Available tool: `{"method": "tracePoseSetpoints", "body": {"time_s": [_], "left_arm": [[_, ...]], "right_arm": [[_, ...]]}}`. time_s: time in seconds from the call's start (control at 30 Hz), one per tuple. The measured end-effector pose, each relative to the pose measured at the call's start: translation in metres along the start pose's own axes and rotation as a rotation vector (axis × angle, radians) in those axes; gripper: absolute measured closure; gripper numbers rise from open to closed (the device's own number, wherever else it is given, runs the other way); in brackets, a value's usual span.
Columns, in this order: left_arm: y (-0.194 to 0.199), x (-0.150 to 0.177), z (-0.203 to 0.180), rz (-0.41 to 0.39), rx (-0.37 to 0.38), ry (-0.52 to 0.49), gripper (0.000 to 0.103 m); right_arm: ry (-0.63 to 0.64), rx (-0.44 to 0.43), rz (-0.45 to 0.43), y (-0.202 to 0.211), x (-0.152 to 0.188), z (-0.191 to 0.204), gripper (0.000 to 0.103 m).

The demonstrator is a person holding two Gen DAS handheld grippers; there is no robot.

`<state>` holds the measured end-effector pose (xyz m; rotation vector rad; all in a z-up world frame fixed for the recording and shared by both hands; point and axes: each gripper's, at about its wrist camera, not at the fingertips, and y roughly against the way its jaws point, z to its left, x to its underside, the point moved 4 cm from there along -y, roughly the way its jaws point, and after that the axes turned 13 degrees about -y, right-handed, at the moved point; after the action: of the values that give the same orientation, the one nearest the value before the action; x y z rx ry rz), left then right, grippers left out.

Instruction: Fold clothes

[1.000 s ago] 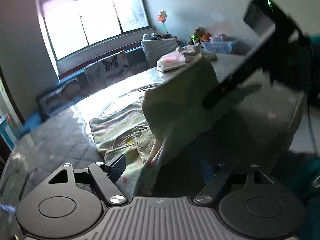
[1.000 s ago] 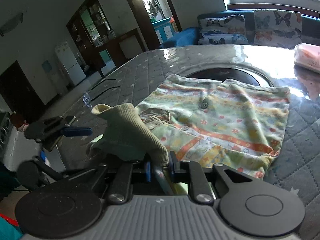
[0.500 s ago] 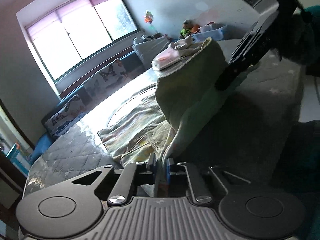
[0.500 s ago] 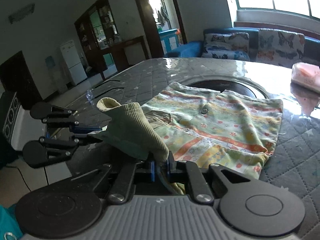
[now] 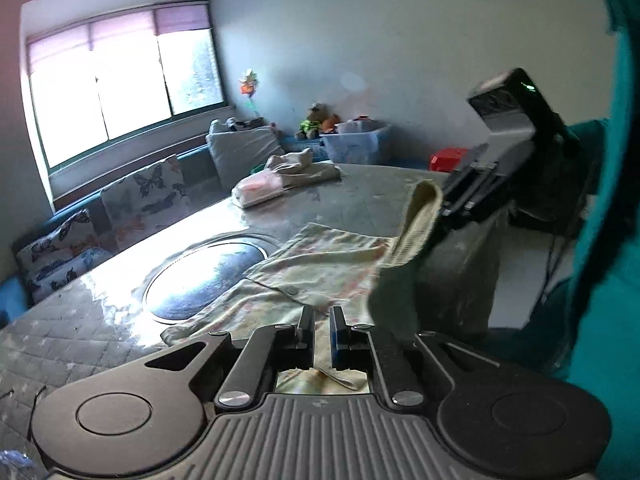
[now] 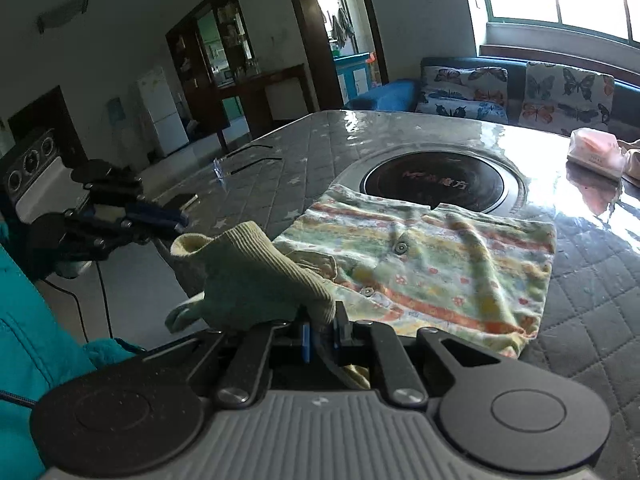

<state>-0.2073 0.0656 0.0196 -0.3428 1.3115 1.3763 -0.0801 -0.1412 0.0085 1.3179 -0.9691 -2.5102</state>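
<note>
While right gripper (image 6: 322, 326) pinches the ribbed cuff (image 6: 256, 264), left gripper (image 5: 321, 330), near-closed on nothing visible, should regrip the striped shirt (image 6: 432, 276) hem before folding.

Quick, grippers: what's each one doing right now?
Left gripper: fingers nearly closed; grip on the garment cannot be told.
Right gripper: closed on the ribbed hem.

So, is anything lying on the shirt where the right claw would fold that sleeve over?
Nothing visible. The right claw grips the ribbed sleeve, and the striped shirt ahead has nothing on it; the pink packet sits well beyond, apart from it.
</note>
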Motion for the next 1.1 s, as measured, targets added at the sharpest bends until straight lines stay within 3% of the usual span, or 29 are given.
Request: {"method": "tracePoseSetpoints", "body": {"time_s": [0.1,0.23,0.27,0.3,0.43,0.57,0.63,0.67,0.73,0.93,1.1], "left_arm": [[-0.010,0.002,0.010,0.020,0.049,0.090,0.090],[-0.010,-0.003,0.003,0.018,0.071,0.127,0.072],[-0.009,-0.004,-0.001,0.012,0.071,0.123,0.056],[-0.009,-0.005,-0.005,0.010,0.070,0.118,0.047],[-0.014,-0.006,-0.015,0.037,0.050,0.086,0.043],[-0.026,0.001,-0.021,0.108,-0.006,0.040,0.044],[-0.024,0.009,-0.027,0.136,-0.045,0.004,0.065],[-0.024,0.010,-0.026,0.135,-0.050,0.000,0.081],[-0.019,0.010,-0.024,0.111,-0.036,0.006,0.091],[0.006,0.004,-0.013,0.003,0.044,0.059,0.093],[-0.007,0.006,0.012,-0.016,0.042,0.164,0.093]], "right_arm": [[-0.024,0.021,-0.011,-0.005,-0.010,-0.006,0.095],[-0.037,0.036,-0.025,-0.008,-0.020,-0.009,0.095],[-0.036,0.037,-0.030,-0.009,-0.024,-0.010,0.095],[-0.033,0.035,-0.035,-0.010,-0.027,-0.011,0.095],[-0.026,0.038,-0.050,-0.013,-0.036,-0.013,0.095],[-0.035,0.043,-0.064,-0.013,-0.040,-0.018,0.095],[-0.036,0.037,-0.068,-0.010,-0.038,-0.017,0.095],[-0.033,0.032,-0.067,-0.009,-0.035,-0.016,0.095],[-0.028,0.024,-0.065,-0.005,-0.028,-0.014,0.095],[0.003,-0.010,-0.053,0.021,-0.013,-0.003,0.095],[0.028,0.003,-0.041,0.001,-0.039,-0.015,0.095]]}}
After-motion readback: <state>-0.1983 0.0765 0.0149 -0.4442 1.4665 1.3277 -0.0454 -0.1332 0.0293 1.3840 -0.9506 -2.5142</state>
